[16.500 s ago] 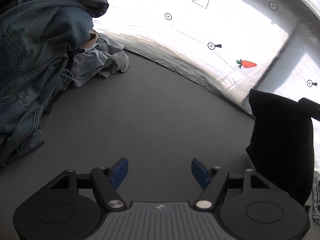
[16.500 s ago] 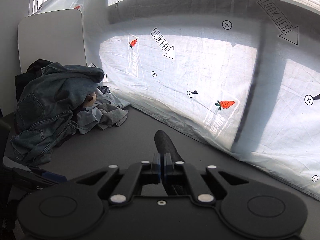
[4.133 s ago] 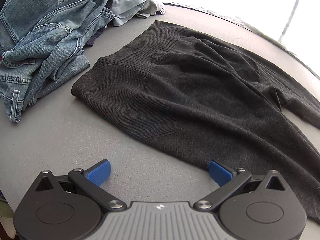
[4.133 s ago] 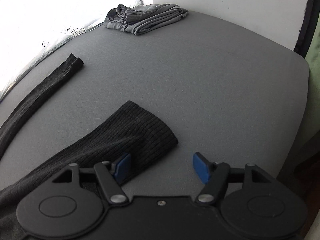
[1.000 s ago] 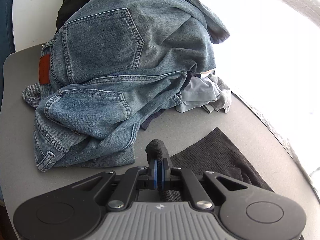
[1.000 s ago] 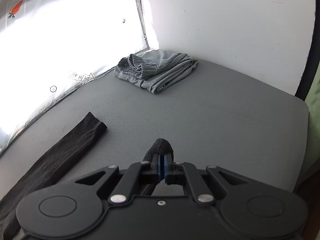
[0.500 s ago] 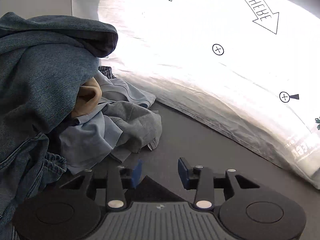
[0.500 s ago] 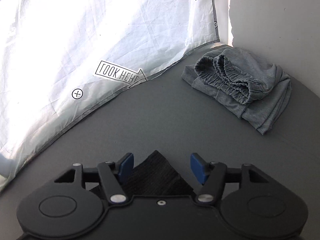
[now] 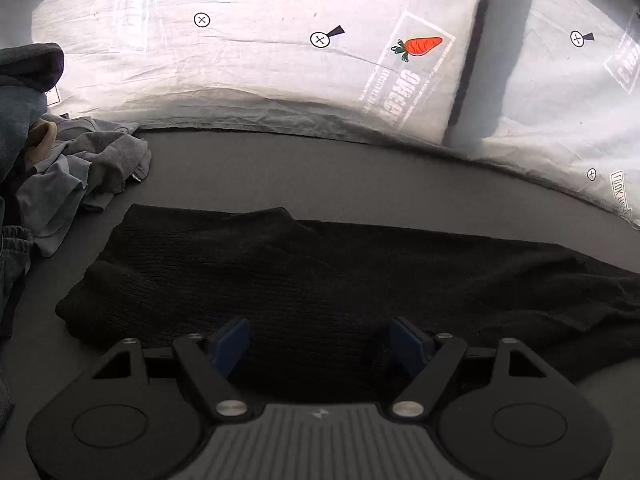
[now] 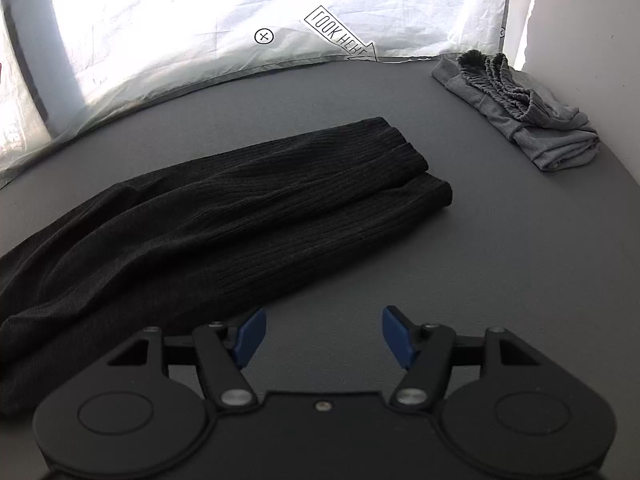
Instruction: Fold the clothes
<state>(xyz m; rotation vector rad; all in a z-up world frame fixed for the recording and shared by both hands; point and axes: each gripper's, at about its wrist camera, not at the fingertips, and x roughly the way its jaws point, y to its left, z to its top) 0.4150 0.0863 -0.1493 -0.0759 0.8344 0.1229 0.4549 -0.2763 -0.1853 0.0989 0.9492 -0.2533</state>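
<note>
We note the left gripper with its jaws spread wide, blue pads facing each other across an empty gap, nothing held; its black body sits level at the bottom of the left wrist view; the right gripper likewise stands spread, pads apart and holding nothing; both point forward and slightly downward; the hands holding them are out of sight.

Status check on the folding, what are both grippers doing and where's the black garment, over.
Left gripper open, over the black garment. Right gripper open, empty, beside it. Garment folded lengthwise, flat on table. Nothing in the way.
</note>
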